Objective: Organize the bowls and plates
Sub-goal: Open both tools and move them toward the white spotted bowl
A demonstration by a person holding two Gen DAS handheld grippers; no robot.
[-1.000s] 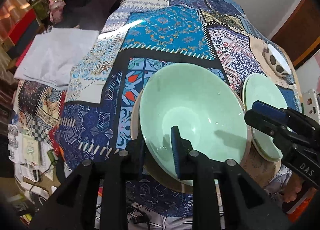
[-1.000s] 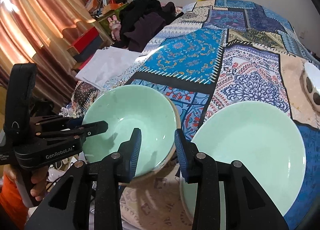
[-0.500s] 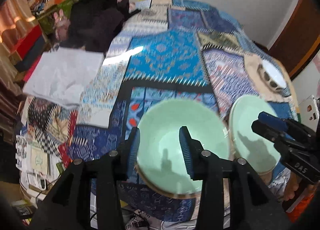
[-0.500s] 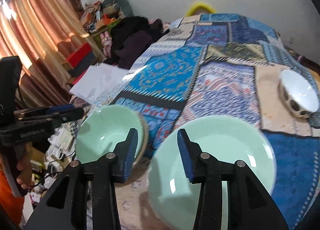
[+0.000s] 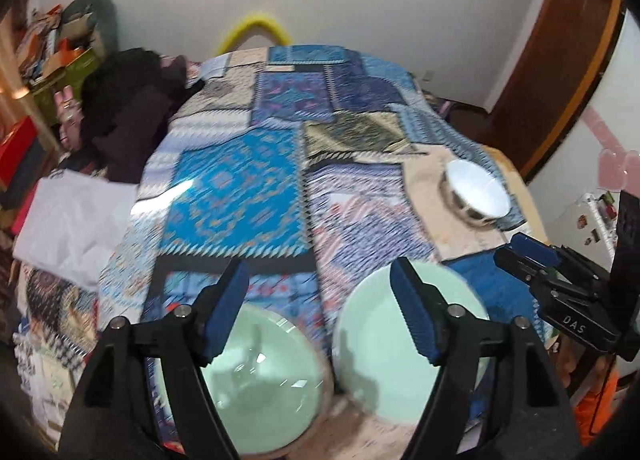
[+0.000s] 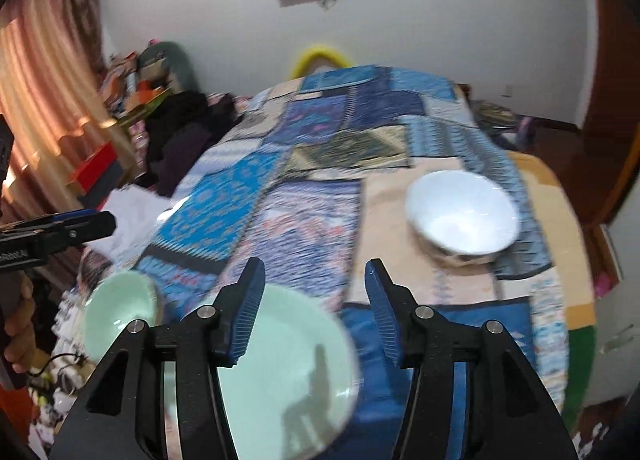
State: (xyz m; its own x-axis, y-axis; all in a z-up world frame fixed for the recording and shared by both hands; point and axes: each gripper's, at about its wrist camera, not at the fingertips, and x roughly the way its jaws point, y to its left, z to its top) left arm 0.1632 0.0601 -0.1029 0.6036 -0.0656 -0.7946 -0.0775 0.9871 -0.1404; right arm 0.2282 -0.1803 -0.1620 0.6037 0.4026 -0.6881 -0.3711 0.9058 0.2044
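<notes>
Glossy pale-green bowl (image 5: 264, 384) and plate (image 5: 384, 344); shiny white bowl (image 6: 464, 215); matt patterned woven cloth (image 5: 240, 187) covers the bed.

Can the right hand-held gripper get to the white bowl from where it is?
Probably yes. The white bowl sits in the open on the patchwork cover, ahead of the right hand-held gripper, whose jaws are opening with nothing between them. Only bare cover lies between them.
</notes>
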